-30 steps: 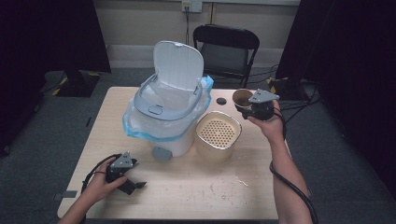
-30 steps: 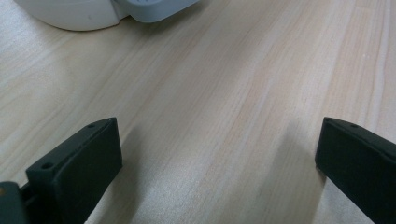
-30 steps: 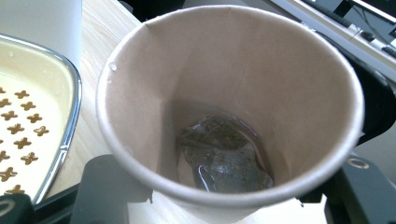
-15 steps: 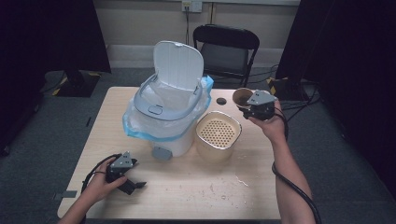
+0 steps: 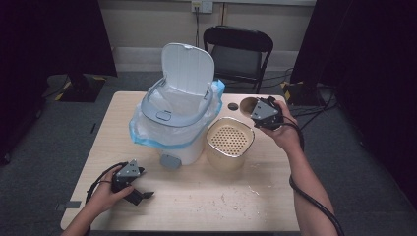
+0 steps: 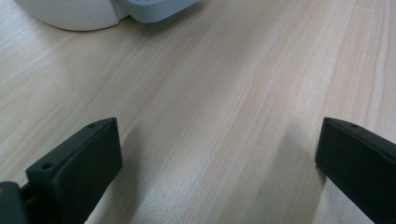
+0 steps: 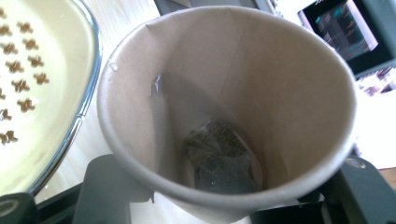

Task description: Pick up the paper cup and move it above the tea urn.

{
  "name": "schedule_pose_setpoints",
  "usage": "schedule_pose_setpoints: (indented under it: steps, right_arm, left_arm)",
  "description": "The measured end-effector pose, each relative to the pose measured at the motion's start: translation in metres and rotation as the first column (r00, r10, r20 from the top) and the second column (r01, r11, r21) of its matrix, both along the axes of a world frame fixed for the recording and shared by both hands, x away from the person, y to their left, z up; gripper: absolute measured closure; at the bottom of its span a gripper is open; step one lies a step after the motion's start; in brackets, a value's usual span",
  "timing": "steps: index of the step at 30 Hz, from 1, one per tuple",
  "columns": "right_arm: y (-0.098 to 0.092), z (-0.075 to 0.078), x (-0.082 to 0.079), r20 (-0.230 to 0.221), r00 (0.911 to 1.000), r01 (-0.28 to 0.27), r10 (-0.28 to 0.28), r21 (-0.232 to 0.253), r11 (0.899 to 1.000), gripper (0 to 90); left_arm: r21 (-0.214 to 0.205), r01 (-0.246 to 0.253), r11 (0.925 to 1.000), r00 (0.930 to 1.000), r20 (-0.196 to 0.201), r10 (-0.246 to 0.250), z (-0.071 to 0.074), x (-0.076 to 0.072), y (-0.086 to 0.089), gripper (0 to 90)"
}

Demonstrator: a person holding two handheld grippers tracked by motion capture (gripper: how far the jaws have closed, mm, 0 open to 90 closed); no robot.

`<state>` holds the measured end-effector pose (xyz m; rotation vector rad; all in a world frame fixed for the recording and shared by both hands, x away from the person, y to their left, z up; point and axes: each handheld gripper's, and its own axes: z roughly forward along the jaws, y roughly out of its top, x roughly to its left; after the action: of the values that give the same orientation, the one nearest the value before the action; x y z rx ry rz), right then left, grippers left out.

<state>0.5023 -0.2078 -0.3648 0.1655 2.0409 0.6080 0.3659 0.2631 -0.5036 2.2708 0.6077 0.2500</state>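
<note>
The paper cup [image 7: 224, 116] sits clamped in your right gripper [image 5: 266, 114], its fingers pressing on the cup's lower wall from both sides. You hold it tipped, mouth toward the strainer, above the far right part of the desk [image 5: 275, 196]. Inside, a wet used tea bag [image 7: 222, 156] clings near the bottom. The cup looks light and thin-walled, so it will likely buckle if you squeeze harder. The seam and the rolled rim are its stiffest parts; holding low near the base, as you do now, seems the safest place. The damp inner wall may have softened the paper, so treat it gently.

Just beside the cup stands the cream strainer basket [image 5: 229, 142] with its perforated bottom and metal rim. Left of that is the white pedal bin [image 5: 172, 115], lid up, lined with a blue-edged bag. A small dark cap [image 5: 233, 106] lies on the desk behind the strainer.

Your left gripper [image 5: 135, 189] rests on the near left of the desk, its fingers [image 6: 79, 165] spread wide with nothing between them.
</note>
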Motion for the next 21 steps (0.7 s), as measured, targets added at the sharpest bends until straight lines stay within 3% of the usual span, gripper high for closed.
schedule_pose_setpoints:
  steps: [1, 2, 3, 4, 5, 6, 7, 8, 9, 10, 11, 12, 13, 14, 15, 16, 17, 18, 19, 20, 21]
  right_arm:
    - [0.005, 0.001, -0.004, 0.045, 0.999, -0.006, 0.009, -0.073, 0.997, 39.6]
    - [0.018, 0.003, -0.015, 0.135, 0.9879, -0.041, 0.076, -0.249, 0.968, 40.0]
    - [0.018, 0.003, -0.015, 0.135, 0.9879, -0.041, 0.076, -0.249, 0.968, 40.0]
    - [0.032, 0.0, -0.026, 0.207, 0.9695, -0.028, 0.131, -0.437, 0.899, 40.2]
    - [0.032, 0.0, -0.026, 0.207, 0.9695, -0.028, 0.131, -0.437, 0.899, 40.2]
    - [0.037, -0.002, -0.029, 0.224, 0.9609, -0.036, 0.162, -0.479, 0.877, 40.2]
    - [0.041, -0.004, -0.031, 0.275, 0.9444, 0.009, 0.18, -0.569, 0.822, 40.3]
    - [0.043, -0.008, -0.033, 0.309, 0.9331, 0.048, 0.184, -0.615, 0.787, 40.4]
    - [0.043, -0.008, -0.034, 0.318, 0.9258, 0.043, 0.205, -0.627, 0.778, 40.4]
    - [0.044, -0.01, -0.036, 0.372, 0.8967, 0.081, 0.239, -0.669, 0.739, 40.4]
    - [0.044, -0.01, -0.036, 0.372, 0.8967, 0.081, 0.239, -0.669, 0.739, 40.4]
    - [0.045, -0.009, -0.036, 0.377, 0.8876, 0.066, 0.264, -0.673, 0.737, 40.4]
    - [0.045, -0.009, -0.038, 0.402, 0.8748, 0.086, 0.27, -0.679, 0.729, 40.4]
    - [0.047, -0.007, -0.04, 0.412, 0.8615, 0.086, 0.296, -0.694, 0.715, 40.4]
    - [0.047, -0.007, -0.04, 0.412, 0.8615, 0.086, 0.296, -0.694, 0.715, 40.4]
    - [0.047, -0.007, -0.042, 0.434, 0.844, 0.099, 0.316, -0.705, 0.703, 40.4]
    - [0.047, -0.007, -0.043, 0.452, 0.8353, 0.117, 0.313, -0.703, 0.702, 40.4]
    - [0.047, -0.006, -0.043, 0.446, 0.8398, 0.108, 0.31, -0.696, 0.71, 40.4]
    - [0.047, -0.006, -0.044, 0.456, 0.8302, 0.115, 0.321, -0.704, 0.701, 40.4]
    - [0.047, -0.005, -0.044, 0.455, 0.8279, 0.12, 0.327, -0.714, 0.69, 40.4]
    - [0.048, -0.005, -0.045, 0.447, 0.8299, 0.112, 0.334, -0.72, 0.685, 40.4]
  left_arm:
    - [0.0, 0.0, 1.0, 1.0, 0.0, 0.0, 0.0, 0.0, 0.0, 0.0]
    - [0.0, 0.0, 1.0, 1.0, 0.0, 0.0, 0.0, 0.0, 0.0, 0.0]
    - [0.0, 0.0, 1.0, 1.0, 0.0, 0.0, 0.0, 0.0, 0.0, 0.0]
    - [0.0, 0.0, 1.0, 1.0, 0.0, 0.0, 0.0, 0.0, 0.0, 0.0]
    - [0.0, 0.001, 1.0, 1.0, 0.0, -0.001, 0.0, 0.0, 0.0, 0.0]
    - [-0.001, 0.0, 1.0, 1.0, -0.008, 0.0, 0.0, 0.0, 0.0, 0.0]
    - [-0.001, 0.0, 1.0, 1.0, -0.007, 0.0, 0.0, 0.0, 0.0, 0.0]
    - [0.0, 0.0, 1.0, 1.0, -0.007, 0.0, 0.0, 0.0, 0.0, 0.0]
    - [-0.001, 0.0, 1.0, 1.0, -0.007, 0.0, 0.0, 0.0, 0.0, 0.0]
    - [-0.001, 0.0, 1.0, 1.0, -0.007, 0.0, 0.0, 0.0, 0.0, 0.0]
    - [-0.001, 0.0, 1.0, 1.0, -0.007, 0.0, 0.0, 0.0, 0.0, 0.0]
    - [-0.001, 0.0, 1.0, 1.0, -0.007, 0.0, 0.0, 0.0, 0.0, 0.0]
    - [-0.001, 0.0, 1.0, 1.0, -0.007, 0.0, 0.0, 0.0, 0.0, 0.0]
    - [-0.001, 0.0, 1.0, 1.0, -0.007, 0.0, 0.0, 0.0, 0.0, 0.0]
    - [-0.001, 0.0, 1.0, 1.0, -0.007, 0.0, 0.0, 0.0, 0.0, 0.0]
    - [-0.001, 0.0, 1.0, 1.0, -0.007, 0.0, 0.0, 0.0, 0.0, 0.0]
    - [-0.001, 0.0, 1.0, 1.0, -0.007, 0.0, 0.0, 0.0, 0.0, 0.0]
    - [-0.001, 0.0, 1.0, 1.0, -0.007, 0.0, 0.0, 0.0, 0.0, 0.0]
    - [-0.001, 0.0, 1.0, 1.0, -0.007, 0.0, 0.0, 0.0, 0.0, 0.0]
    - [-0.001, 0.0, 1.0, 1.0, -0.007, 0.0, 0.0, 0.0, 0.0, 0.0]
    - [-0.001, 0.0, 1.0, 1.0, -0.007, 0.0, 0.0, 0.0, 0.0, 0.0]
